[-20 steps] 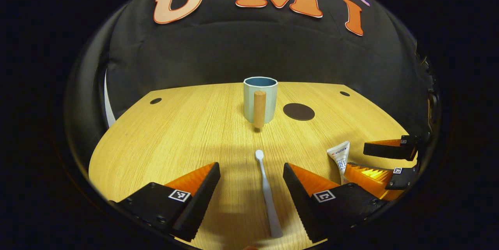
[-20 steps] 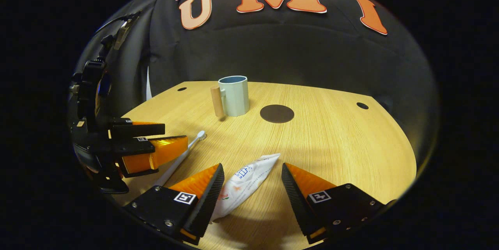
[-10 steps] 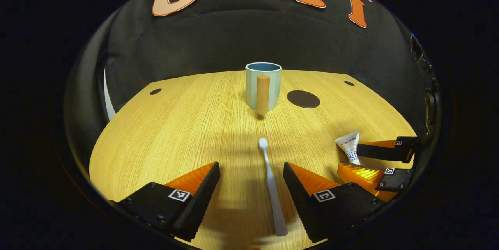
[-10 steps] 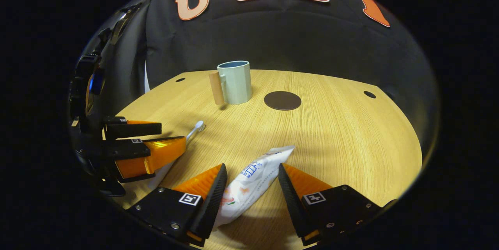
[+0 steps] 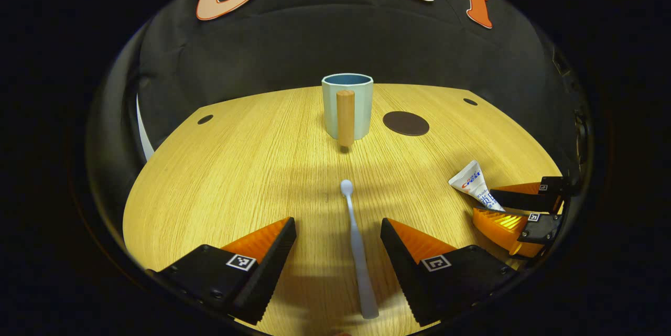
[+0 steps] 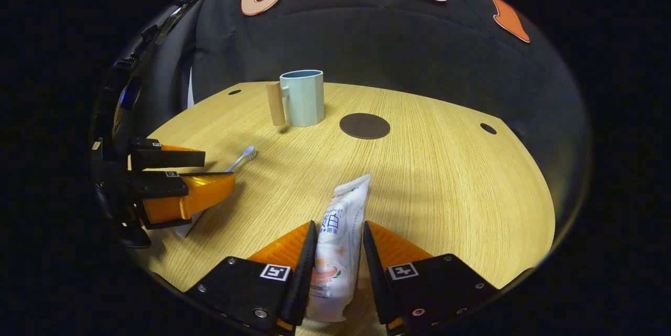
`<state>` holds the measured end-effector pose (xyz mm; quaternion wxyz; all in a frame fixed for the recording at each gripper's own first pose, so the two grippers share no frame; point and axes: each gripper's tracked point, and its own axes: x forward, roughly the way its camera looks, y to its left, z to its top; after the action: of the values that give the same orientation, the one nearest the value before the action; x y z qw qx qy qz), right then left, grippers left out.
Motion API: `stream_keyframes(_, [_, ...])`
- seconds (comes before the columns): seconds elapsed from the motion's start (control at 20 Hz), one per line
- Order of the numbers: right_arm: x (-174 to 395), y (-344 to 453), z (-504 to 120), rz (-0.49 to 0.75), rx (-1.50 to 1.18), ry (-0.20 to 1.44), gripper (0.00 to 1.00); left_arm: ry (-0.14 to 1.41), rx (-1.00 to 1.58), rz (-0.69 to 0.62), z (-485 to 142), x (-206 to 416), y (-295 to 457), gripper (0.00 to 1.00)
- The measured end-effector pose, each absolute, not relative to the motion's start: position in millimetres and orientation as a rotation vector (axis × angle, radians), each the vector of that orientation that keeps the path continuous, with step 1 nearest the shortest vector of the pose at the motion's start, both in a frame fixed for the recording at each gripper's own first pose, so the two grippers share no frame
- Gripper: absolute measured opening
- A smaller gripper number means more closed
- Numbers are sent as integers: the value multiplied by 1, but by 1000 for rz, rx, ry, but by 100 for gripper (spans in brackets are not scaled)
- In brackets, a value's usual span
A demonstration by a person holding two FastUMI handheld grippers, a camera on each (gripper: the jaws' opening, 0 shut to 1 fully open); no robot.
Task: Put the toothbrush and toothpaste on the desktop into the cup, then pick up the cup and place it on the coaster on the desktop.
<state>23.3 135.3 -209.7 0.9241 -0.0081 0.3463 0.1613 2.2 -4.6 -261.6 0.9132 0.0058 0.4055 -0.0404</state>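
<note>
Where wooden desktop (image 5: 251, 168) meets black cloth wall (image 5: 325, 47)

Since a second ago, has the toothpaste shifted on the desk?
Yes. The toothpaste has swung: its flat end now points up toward the coaster rather than rightward, between the closing right gripper.

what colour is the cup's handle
Light wood tan, on the pale blue-green cup; the handle shows best in the left gripper view.

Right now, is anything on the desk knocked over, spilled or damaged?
Nothing stands out. The cup stands upright beside the coaster, apart from it. The toothbrush lies flat between the open left tongs. The right tongs are closed on the toothpaste, which looks intact.
</note>
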Motion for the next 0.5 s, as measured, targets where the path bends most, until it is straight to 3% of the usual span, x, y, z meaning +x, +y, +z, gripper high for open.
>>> stream_keyframes(0.1, [24, 133, -209, 337, -41, 713, 47, 868, 15, -89, -264, 1, -4, 98])
stream_keyframes(0.2, [27, 129, -210, 317, -43, 717, 35, 897, 13, -83, -265, 1, -2, 98])
stream_keyframes(0.25, [27, 129, -209, 315, -22, 726, 24, 895, 15, -76, -263, -1, -3, 94])
stream_keyframes(0.35, [30, 126, -209, 305, 26, 740, 17, 914, 17, -73, -265, -2, -5, 97])
stream_keyframes(0.4, [29, 125, -209, 306, 59, 749, 14, 925, 11, -76, -265, -2, -10, 94])
stream_keyframes(0.45, [32, 125, -208, 304, 92, 748, 13, 935, 8, -79, -264, -6, -11, 77])
stream_keyframes(0.5, [30, 125, -208, 305, 116, 752, 12, 941, -4, -78, -264, -6, -14, 75])
